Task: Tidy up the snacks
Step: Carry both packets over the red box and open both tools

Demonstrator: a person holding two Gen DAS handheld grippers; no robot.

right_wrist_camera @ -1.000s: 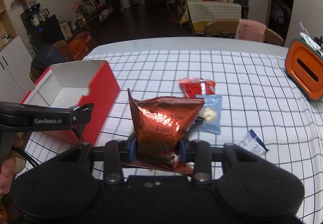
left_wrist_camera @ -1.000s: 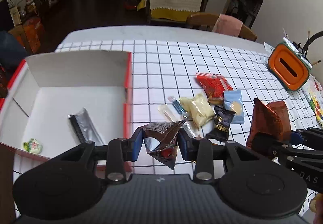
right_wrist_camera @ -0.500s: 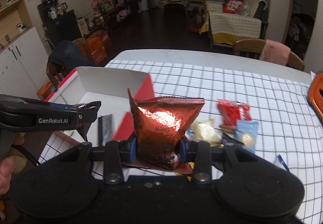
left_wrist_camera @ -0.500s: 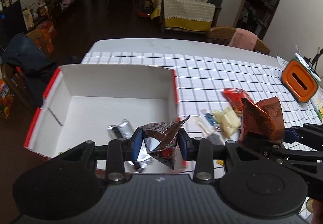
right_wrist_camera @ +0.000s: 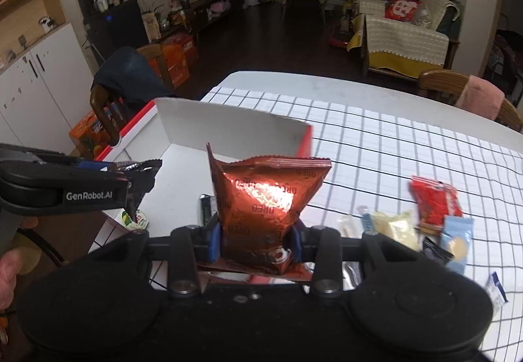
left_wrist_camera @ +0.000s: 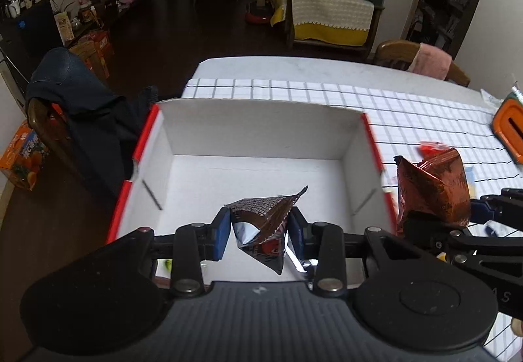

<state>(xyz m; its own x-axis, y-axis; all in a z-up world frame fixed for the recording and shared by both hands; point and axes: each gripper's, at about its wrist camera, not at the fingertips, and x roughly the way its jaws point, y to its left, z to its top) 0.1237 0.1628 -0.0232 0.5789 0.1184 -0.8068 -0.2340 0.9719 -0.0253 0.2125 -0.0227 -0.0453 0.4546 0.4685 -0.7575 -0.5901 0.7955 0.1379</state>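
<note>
The left hand-held gripper (left_wrist_camera: 258,233) is clamped on a crinkled, pyramid-shaped dark foil packet (left_wrist_camera: 263,228), held above the open white cardboard box (left_wrist_camera: 258,130) with red outer walls. Just right of the box, the right hand-held gripper (right_wrist_camera: 255,239) pinches a glossy copper-brown foil Oreo bag (right_wrist_camera: 264,205) above the grid-patterned surface (right_wrist_camera: 392,146).

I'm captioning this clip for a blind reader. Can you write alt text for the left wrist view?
The left tool grips a dark triangular snack packet over an open white box with red edges. At right, the other tool holds a shiny brown snack bag above the checked tablecloth.
</note>
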